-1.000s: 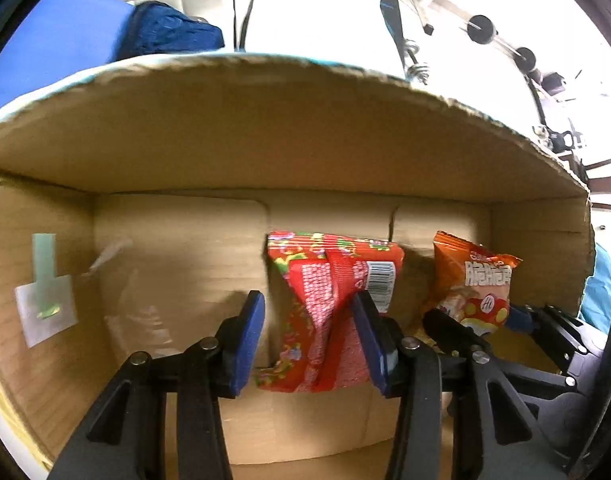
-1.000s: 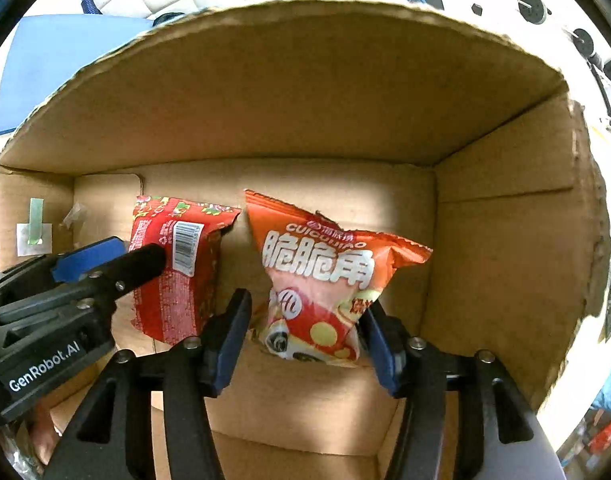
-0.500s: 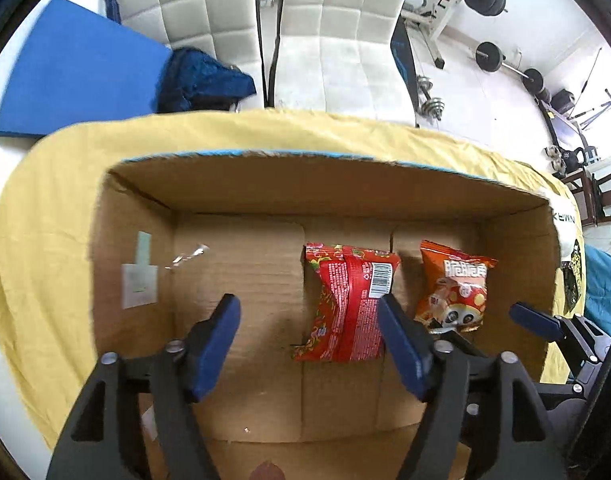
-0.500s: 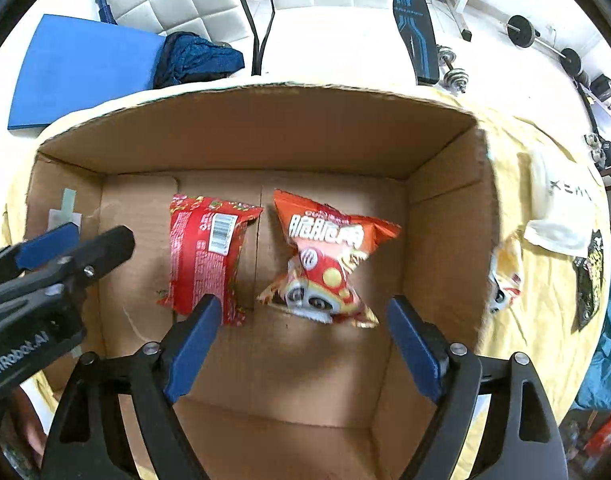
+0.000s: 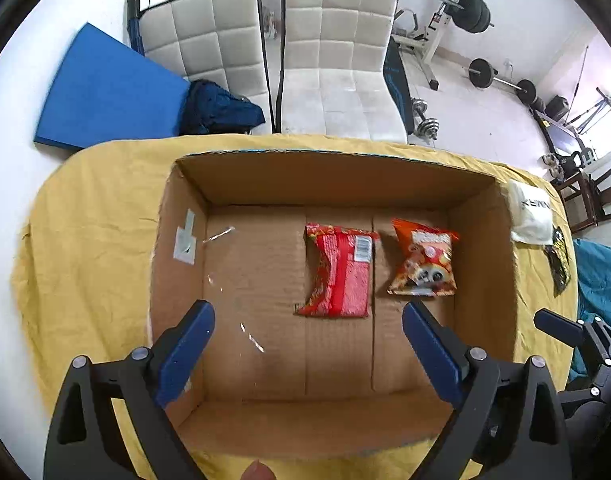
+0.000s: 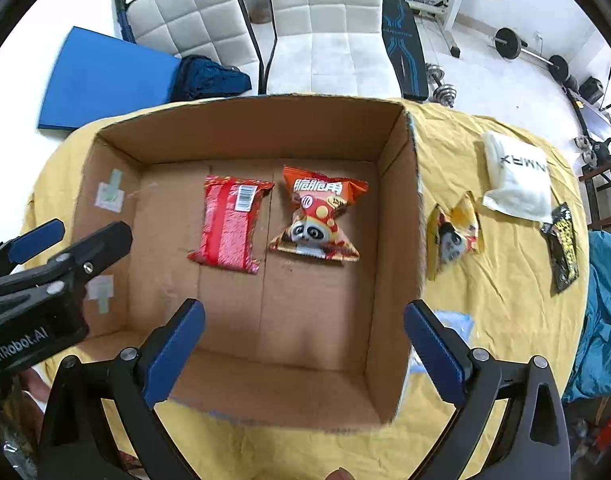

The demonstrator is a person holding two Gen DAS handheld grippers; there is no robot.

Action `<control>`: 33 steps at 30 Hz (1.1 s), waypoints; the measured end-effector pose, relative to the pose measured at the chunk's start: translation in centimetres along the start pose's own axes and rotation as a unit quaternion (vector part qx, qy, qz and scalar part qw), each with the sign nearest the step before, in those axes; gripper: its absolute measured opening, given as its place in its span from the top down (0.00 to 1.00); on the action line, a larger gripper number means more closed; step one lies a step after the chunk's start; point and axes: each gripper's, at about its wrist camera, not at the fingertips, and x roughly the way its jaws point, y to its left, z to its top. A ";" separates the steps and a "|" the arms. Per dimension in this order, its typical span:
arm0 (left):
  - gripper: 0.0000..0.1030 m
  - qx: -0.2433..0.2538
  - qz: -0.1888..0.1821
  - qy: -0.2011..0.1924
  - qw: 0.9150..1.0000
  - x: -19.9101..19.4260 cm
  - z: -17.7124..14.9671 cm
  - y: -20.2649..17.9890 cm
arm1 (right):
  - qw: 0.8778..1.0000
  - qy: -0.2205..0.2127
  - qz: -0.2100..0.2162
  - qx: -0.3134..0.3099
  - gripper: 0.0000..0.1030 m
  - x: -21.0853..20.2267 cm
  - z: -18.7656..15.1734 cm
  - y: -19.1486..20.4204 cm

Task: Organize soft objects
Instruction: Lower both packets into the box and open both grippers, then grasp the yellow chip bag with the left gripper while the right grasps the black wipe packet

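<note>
An open cardboard box [image 6: 397, 216] sits on a desk covered in yellow cloth [image 6: 501, 264]. Two snack packets lie flat on the box floor, side by side: a red packet [image 6: 229, 224] on the left and an orange packet [image 6: 317, 220] on the right. The left gripper [image 5: 307, 354] and right gripper [image 6: 303, 354] both hover above the box, jaws spread wide, holding nothing. Outside the box, to its right, lie a yellow packet [image 6: 455, 232], a white pouch [image 6: 517, 178] and a black packet [image 6: 563, 248].

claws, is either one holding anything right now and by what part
Nothing is held. The left claw and right claw are both open above the box; the red packet and orange packet lie inside.
</note>
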 end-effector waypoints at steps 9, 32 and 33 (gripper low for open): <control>0.06 0.005 0.013 -0.021 1.000 -4.0 -3.0 -1.6 | 0.999 -0.034 0.025 -0.006 0.02 -5.3 -3.6 -0.5; 0.06 0.111 -0.005 0.052 0.992 -0.8 -5.7 -25.0 | 0.991 -0.033 -0.021 0.128 0.01 -9.3 -9.3 -29.2; 0.06 0.112 -0.005 0.062 0.992 0.3 -5.9 -25.9 | 0.990 -0.029 -0.022 0.135 0.01 -9.0 -9.5 -30.4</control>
